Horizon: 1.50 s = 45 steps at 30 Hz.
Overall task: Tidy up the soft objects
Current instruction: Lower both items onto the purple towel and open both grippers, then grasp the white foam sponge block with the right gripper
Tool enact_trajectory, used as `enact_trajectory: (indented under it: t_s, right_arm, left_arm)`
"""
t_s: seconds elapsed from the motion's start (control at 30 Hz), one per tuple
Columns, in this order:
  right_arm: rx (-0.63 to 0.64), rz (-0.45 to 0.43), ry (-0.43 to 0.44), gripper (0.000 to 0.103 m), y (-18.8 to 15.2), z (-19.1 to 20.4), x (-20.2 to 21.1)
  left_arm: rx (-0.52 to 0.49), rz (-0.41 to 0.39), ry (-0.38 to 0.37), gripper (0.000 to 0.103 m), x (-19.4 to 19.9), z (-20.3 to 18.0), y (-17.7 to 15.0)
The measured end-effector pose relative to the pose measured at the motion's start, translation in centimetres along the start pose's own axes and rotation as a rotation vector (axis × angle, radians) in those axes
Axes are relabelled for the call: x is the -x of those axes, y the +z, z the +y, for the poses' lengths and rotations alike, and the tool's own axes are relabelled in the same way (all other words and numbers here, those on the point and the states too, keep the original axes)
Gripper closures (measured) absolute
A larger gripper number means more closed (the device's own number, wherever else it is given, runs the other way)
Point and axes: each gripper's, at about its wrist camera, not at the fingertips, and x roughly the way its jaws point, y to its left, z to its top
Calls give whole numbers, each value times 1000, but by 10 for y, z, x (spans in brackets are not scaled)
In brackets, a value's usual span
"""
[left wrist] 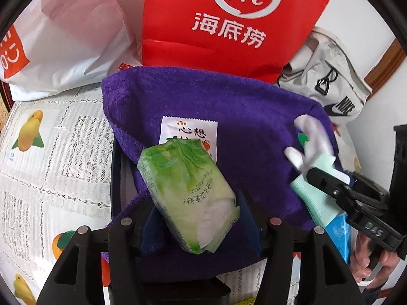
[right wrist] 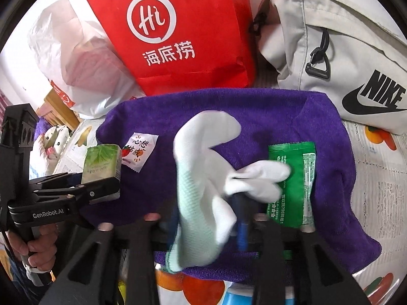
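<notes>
**Both items down on the purple towel, both grips in doubt**

You are using the purple towel (left wrist: pixel 229 117) as the collecting spot: it lies spread over the fruit-print tablecloth (left wrist: pixel 51 152), in front of the red paper bag (left wrist: pixel 229 25), with the white plastic bag (left wrist: pixel 71 38) to one side and the grey sports bag (right wrist: pixel 330 50) to the other. A small white sachet (left wrist: pixel 189 132) and a green packet (right wrist: pixel 292 185) already lie flat on it, well apart, so you seem to be laying the soft things out side by side rather than stacking them.

Your left gripper (left wrist: pixel 198 213) stands about half open around the green tissue pack (left wrist: pixel 188 193). The pack lies tilted between the fingers, its far end overlapping the sachet. Whether the pads press its sides I cannot tell; it looks supported by the towel, so it is probably down where you want it.

Your right gripper (right wrist: pixel 203 218) also stands about half open. The white glove (right wrist: pixel 203 178) droops between the fingers, its cuff hanging toward the near edge of the towel and its fingertips flopped over the green packet. It looks loose, not pinched, but the cloth hides the pads.

If neatness is the aim, the glove likely needs pulling clear of the packet.
</notes>
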Motion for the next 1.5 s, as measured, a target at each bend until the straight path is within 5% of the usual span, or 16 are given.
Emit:
enact_trajectory:
  t_s: [0.13,0.67,0.97,1.5]
  right_arm:
    - [3,-16,-14,44,0,-2,9]
    - [13,-132,-23,44,-35,20,86]
    - [-3,-150,4,44,-99,43,133]
    - [-111,-2,43,43,-228,75,139]
  left_arm:
    - [-15,-17,18,35,4,-5,-1]
    - [4,-146,25,35,86,11,-39]
    - [11,-165,53,35,125,22,-93]
    - [-13,-158,6,35,139,27,-173]
